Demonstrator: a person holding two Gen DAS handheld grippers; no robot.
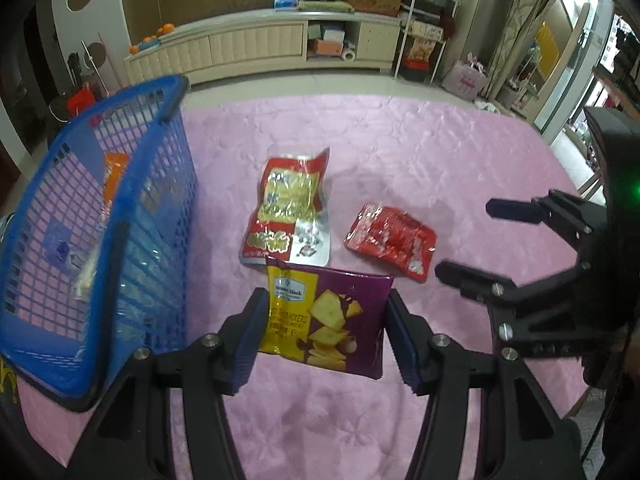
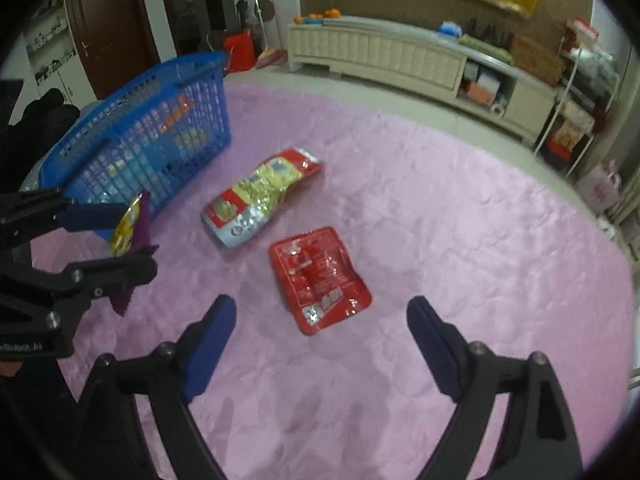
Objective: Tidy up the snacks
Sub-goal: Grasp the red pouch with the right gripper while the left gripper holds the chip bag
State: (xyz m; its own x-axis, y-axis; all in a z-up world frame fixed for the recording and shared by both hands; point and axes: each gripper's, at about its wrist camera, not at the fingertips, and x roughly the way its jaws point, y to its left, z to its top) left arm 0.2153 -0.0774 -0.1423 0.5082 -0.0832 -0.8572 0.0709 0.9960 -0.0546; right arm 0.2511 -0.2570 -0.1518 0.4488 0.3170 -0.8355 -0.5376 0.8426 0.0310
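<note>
- Left tongs are clamping the purple-yellow cracker bag by both side edges, holding it off the pink cloth, just beside the blue basket.
- Cracker bag is looking light, puffy and crinkly; contents probably fragile, so side-seam pinching is suiting it better than squeezing the middle.
- Right tongs are gaping wide and gripping nothing, hovering near the flat red packet.
- Red packet is lying flat and glossy, likely slippery; an edge grab is probably the best option.
- Red-yellow pouch is lying between packet and basket, soft and bulging.
- Basket is already holding some snacks.
</note>
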